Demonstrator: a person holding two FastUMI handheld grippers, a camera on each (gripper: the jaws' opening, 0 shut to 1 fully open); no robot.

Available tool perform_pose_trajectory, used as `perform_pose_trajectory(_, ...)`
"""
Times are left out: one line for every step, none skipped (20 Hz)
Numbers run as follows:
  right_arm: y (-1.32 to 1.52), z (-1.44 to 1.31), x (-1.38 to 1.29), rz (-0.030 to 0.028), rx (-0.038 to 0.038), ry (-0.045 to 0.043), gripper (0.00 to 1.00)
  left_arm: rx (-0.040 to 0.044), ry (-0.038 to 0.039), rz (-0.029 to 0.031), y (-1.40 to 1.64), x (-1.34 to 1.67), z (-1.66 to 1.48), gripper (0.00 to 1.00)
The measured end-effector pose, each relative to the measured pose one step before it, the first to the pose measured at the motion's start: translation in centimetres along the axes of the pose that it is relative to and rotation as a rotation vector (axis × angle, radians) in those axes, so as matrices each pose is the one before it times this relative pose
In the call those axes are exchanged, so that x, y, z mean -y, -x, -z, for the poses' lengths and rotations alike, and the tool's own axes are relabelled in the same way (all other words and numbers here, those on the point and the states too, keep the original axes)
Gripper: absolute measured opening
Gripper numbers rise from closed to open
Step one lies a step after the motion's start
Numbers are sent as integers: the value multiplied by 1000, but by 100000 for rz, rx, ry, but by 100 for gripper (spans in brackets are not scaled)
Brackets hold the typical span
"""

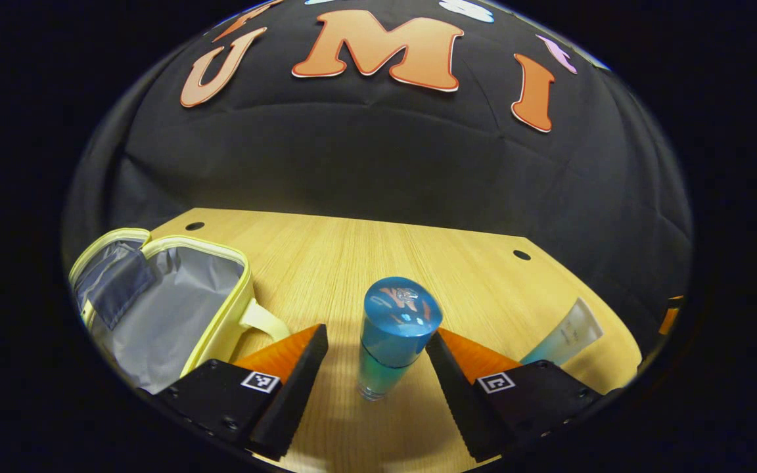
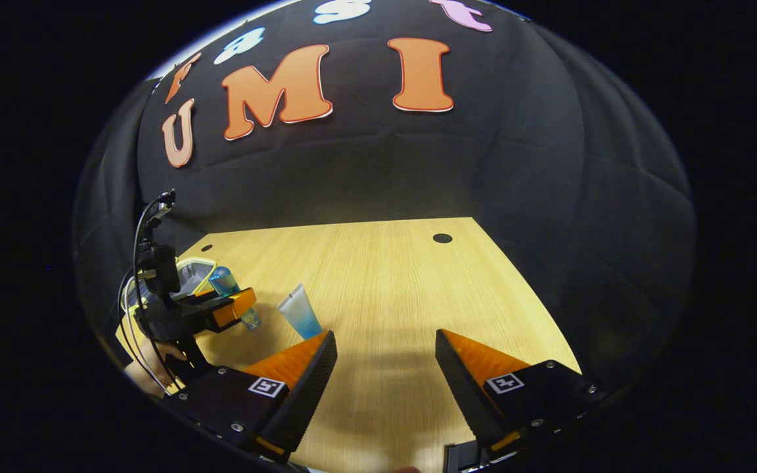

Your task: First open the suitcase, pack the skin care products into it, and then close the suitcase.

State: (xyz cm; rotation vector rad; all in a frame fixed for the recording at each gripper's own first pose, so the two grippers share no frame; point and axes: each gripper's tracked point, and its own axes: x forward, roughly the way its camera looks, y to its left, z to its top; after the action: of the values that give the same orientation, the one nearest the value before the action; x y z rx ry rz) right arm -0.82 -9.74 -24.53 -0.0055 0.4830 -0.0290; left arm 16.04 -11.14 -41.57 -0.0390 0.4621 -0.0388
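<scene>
Left gripper view: left gripper [image 1: 376,368], jaws spread wide, straddling an upright clear bottle with a blue rounded cap [image 1: 391,345]; neither finger touches it, apparently lined up for a grasp. Yellow-trimmed, grey-lined soft suitcase [image 1: 168,309], lying unzipped outside the left-hand jaw, ready to receive it. Pale blue-tinted squeeze tube [image 1: 566,335], beyond the right-hand jaw. Right gripper [image 2: 385,364]: jaws apart over bare wooden table [image 2: 385,276].

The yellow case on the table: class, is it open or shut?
Open. In the left gripper view the yellow case has its lid folded back, showing grey lining; no product is visible inside.
</scene>
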Motion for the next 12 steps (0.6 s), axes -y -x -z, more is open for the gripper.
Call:
perform_pose_trajectory(-133,172,79,-68,-380,126,96,-372,-651,-329,-328,151,105,89)
perform_pose_trajectory(-61,108,35,2,-724,-100,96,-1738,-9,709,-483,335,647,84)
perform_pose_trajectory(-59,357,77,-114,-902,-81,96,-1364,-338,-695,-368,-21,576,72)
perform_pose_trajectory(-79,-7,10,30,-261,-79,96,-1374,-327,-245,-322,-38,542,65)
perform_pose_trajectory(-74,16,-61,119,26,-103,96,-111,-247,-1088,381,119,113,54)
perform_pose_trajectory(-17,89,-22,10,-256,-23,96,2763,-1227,224,-490,58,-167,45)
perform_pose_trajectory(29,265,-67,-22,-265,-228,96,-481,-1364,-477,-63,-123,-44,46)
perform_pose_trajectory(109,-2,-203,-297,-120,-311,96,-1298,-2947,1824,125,353,86,42)
perform_pose_trajectory(10,-45,-192,-221,-30,-316,96,-2961,-2292,1398,451,308,207,44)
perform_pose_trajectory(106,-109,-225,-168,263,-409,96,-2385,-1077,1363,380,404,236,44)
perform_pose_trajectory(226,-130,-411,-188,505,-298,96,-1703,415,2072,706,536,133,44)
perform_pose_trajectory(177,-194,-405,-22,562,-84,96,-1229,1759,2569,1062,528,-46,44)
